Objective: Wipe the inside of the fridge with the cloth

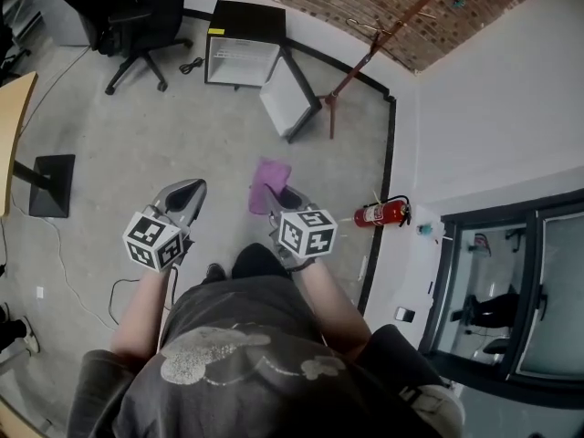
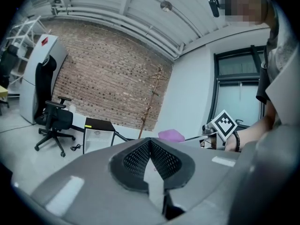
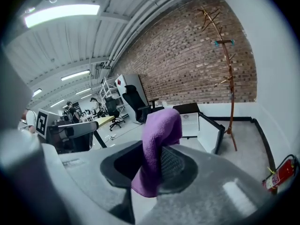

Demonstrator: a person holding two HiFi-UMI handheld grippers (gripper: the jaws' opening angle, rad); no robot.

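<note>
The small black fridge stands far ahead on the floor against the brick wall, with its door swung open to the right and its white inside showing. It also appears as the fridge in the left gripper view and the fridge in the right gripper view. My right gripper is shut on a purple cloth, and the cloth hangs folded over the jaws of the right gripper. My left gripper is held beside it at waist height; the pads of the left gripper meet with nothing between them.
A black office chair stands left of the fridge. A wooden coat rack stands to its right. A red fire extinguisher lies by the white wall. A desk edge and a black stand base are on my left.
</note>
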